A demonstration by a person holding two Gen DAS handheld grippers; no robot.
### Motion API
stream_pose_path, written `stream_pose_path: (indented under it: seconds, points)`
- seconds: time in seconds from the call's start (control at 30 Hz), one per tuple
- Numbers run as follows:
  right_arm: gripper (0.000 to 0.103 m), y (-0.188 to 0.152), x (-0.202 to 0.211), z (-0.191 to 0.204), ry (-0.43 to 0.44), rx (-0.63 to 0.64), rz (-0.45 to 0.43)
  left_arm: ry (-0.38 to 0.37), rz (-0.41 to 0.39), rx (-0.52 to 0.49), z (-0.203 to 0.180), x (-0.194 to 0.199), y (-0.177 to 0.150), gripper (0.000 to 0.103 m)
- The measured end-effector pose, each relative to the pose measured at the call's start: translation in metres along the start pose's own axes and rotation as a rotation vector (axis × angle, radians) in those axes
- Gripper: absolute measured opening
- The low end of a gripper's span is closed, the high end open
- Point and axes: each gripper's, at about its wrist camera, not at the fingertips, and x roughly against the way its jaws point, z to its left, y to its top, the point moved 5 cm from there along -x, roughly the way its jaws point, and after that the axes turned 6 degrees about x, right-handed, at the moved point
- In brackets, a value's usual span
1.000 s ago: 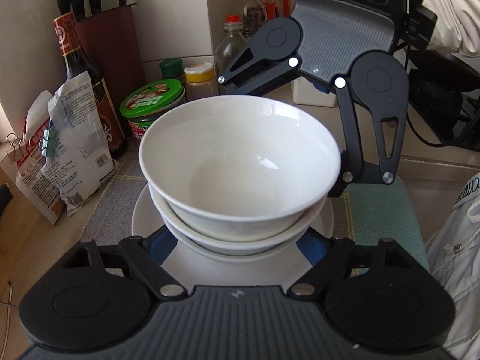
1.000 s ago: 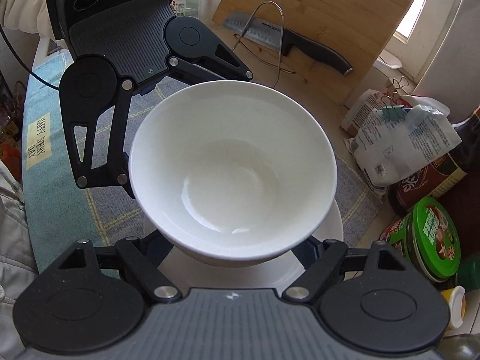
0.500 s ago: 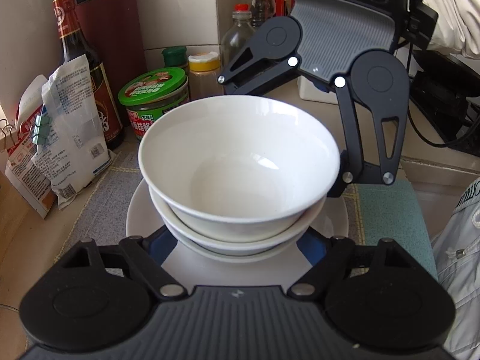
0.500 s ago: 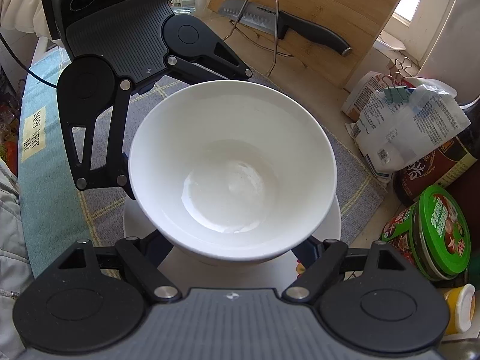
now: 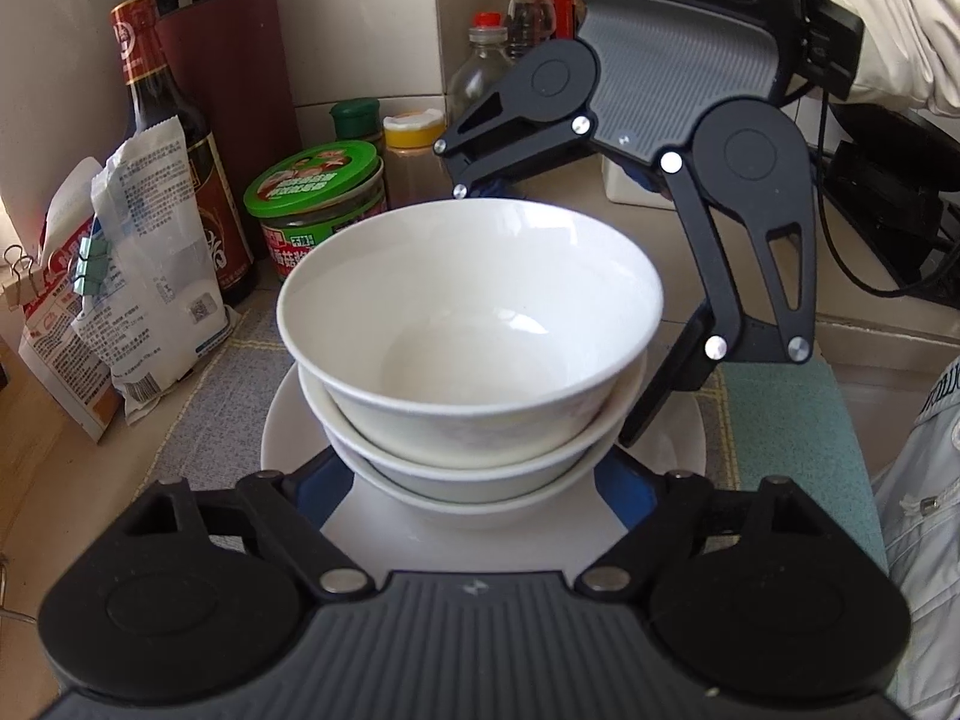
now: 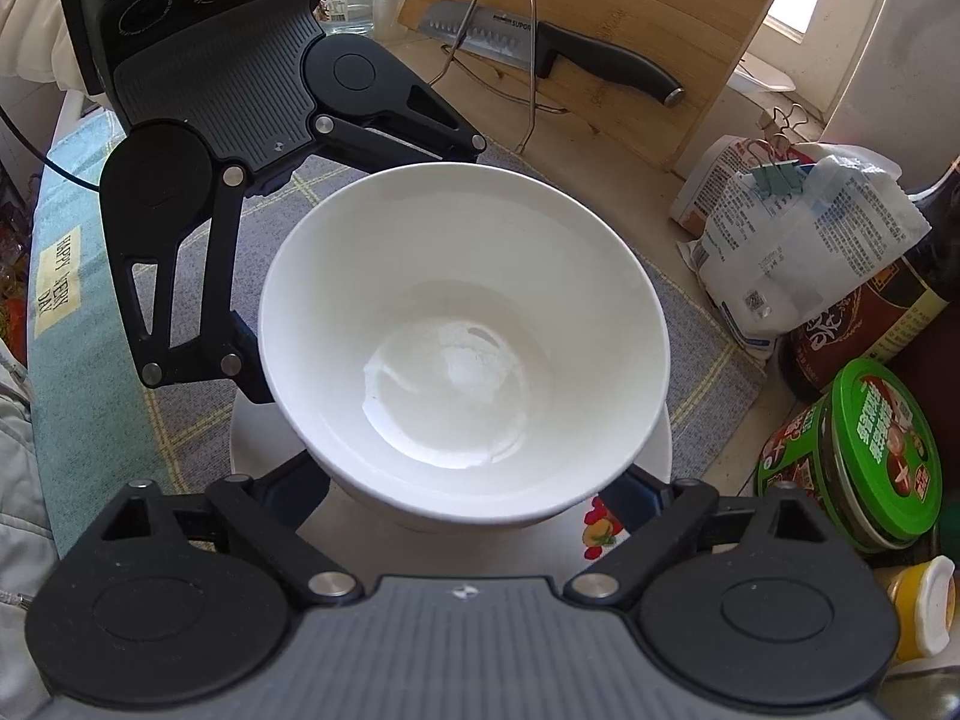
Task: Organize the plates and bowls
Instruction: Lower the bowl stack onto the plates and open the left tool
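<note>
With the top bowl (image 5: 474, 324) nested on the stack, both claws, left (image 5: 480, 483) and right (image 6: 474, 495), had just spread apart, releasing it; backing away seemed next.

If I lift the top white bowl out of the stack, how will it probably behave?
The top bowl looks like glazed ceramic, so probably stiff, breakable and slippery. It sits nested in a second bowl on a plate, so it may drag or rattle the lower one.

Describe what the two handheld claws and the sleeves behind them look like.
Both claws match: the right claw and left claw have black linkage arms with silver rivets, round black hubs, a grey ribbed body and blue finger pads. A black cable trails from the right one. The sleeve is white.
</note>
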Motion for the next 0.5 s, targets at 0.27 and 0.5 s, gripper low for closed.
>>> stream_pose_path:
  seconds: [0.27,0.5]
  points:
    - [0.103,-0.005,0.001,0.005,-0.044,-0.014,0.019,0.160,-0.026,0.030,-0.006,0.018,-0.016,0.098]
    - [0.103,-0.011,0.016,0.016,-0.137,-0.147,0.040,0.247,-0.171,0.215,-0.015,0.063,-0.022,0.102]
